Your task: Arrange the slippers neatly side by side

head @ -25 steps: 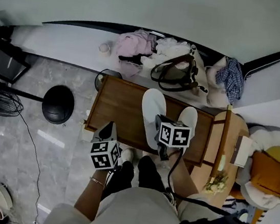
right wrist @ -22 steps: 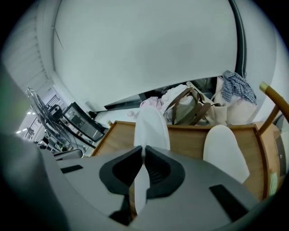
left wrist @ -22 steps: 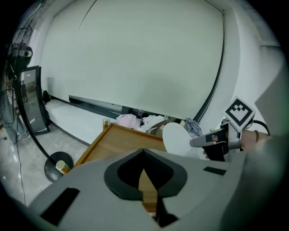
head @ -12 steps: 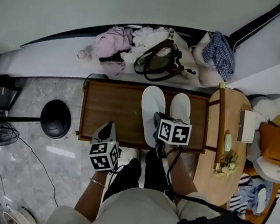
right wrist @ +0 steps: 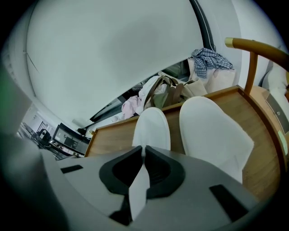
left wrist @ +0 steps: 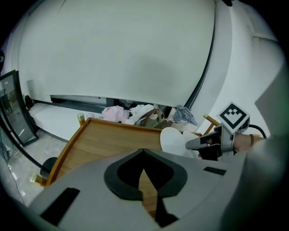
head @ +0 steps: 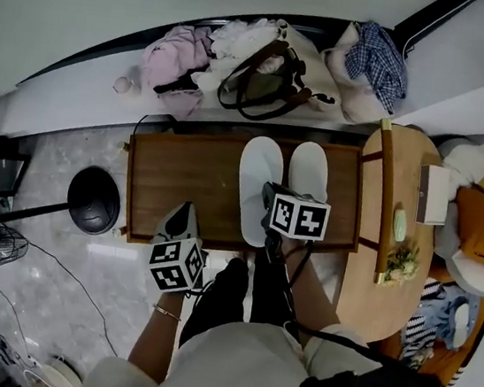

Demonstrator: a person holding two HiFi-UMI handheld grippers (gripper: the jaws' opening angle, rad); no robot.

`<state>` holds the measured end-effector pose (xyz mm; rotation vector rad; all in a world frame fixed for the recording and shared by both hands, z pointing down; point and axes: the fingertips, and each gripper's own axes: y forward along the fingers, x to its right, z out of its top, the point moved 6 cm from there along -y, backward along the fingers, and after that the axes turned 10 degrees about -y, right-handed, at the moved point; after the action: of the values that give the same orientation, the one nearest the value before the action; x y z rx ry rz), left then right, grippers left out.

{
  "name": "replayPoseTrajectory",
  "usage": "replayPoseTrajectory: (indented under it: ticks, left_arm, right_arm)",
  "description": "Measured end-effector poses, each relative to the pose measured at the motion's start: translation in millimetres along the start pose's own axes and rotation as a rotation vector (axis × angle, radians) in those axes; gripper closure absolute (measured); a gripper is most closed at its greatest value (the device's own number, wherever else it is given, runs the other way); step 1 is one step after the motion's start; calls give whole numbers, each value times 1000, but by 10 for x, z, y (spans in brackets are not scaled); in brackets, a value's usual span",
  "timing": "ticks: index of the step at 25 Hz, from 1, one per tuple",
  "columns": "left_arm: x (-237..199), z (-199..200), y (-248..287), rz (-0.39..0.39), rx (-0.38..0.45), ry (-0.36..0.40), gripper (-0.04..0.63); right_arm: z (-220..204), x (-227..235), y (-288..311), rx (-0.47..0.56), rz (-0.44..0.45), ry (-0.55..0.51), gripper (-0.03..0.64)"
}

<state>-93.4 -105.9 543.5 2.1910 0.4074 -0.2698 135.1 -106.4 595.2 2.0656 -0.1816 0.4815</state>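
On the brown wooden desk (head: 181, 180), two white fabric slippers (head: 309, 173) lie parallel, with their toes pointing away from you. Your right gripper (right wrist: 143, 150), jaws pressed together and empty, hovers at the left-hand slipper (right wrist: 152, 126)'s heel. The left gripper (left wrist: 143, 154), likewise closed, is farther off.

No legible text, brand, number or sign found in any view. Only printed marks noted: black-and-white square code patterns on left marker cube (head: 176, 266) of left gripper (left wrist: 143, 153) and right marker cube (head: 299, 219) of right gripper (right wrist: 143, 151). No readable characters.
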Motion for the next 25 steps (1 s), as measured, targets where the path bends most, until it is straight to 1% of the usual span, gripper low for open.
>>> replayPoseTrajectory:
  ticks: [4,7,15,20,25]
  left_arm:
    - [4,-17,56,2,-11,-2,581]
    - [13,-19,91,7,-14,-7,581]
    - [23,-40,143,16,-20,-18,581]
    - [37,-55,147,15,-23,-24,581]
    - [45,-61,146,16,-23,-24,581]
  right_arm:
    - [-11,69,25,-18,-15,-20,571]
    - [-25,107,53,-31,-11,-33,571]
    - [-52,185,58,-47,-17,-42,571]
    - [-47,216,16,-54,-56,-46,571]
    - [-56,237,14,-45,-69,-39,571]
